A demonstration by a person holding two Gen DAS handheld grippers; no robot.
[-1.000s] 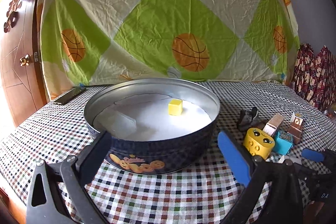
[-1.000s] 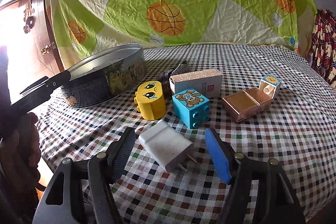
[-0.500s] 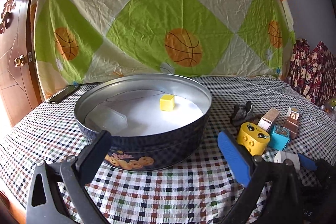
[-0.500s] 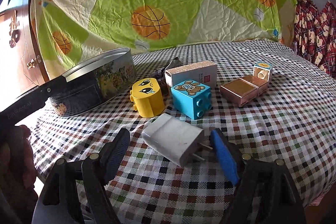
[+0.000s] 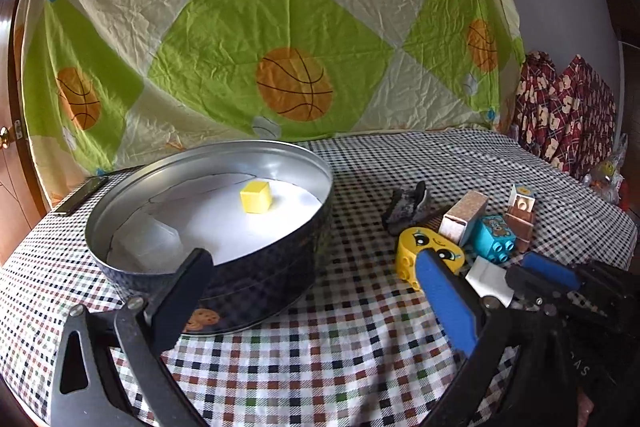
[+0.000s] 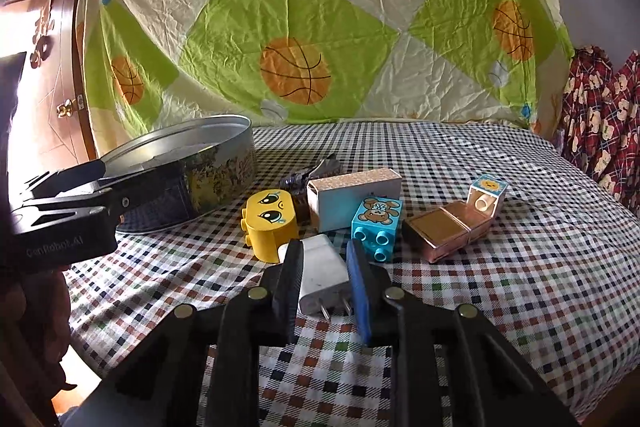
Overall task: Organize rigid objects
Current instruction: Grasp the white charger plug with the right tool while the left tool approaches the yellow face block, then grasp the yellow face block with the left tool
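Far left, at the table edge: a dark phone on the checked tablecloth, just beside the round cookie tin. Tin open-topped, metal rim bare, white paper lining the floor, one small yellow cube toward the back, well apart from the wall. Hovered before the tin's near wall: left gripper, fingers spread wide, nothing between them, the black finger overlapping the tin's near rim in the picture. Open checked cloth between tin and toy cluster, and a broad bare stretch behind the cluster up to the hanging basketball sheet.

Right of the tin, packed close: a dark hair clip at the back, a yellow face block lying on its side, a glittery pink box behind it, a blue bear block studs forward, then a rose-gold case with a small sun-topped block touching its far end. Free cloth right of the case out to the table's edge.

Nearest the right wrist camera: right gripper clamped on the white charger plug, pads pressed to its two flat sides, two metal prongs pointing back toward the camera. Plug smooth, rounded at the corners, lying just in front of the yellow and blue blocks.
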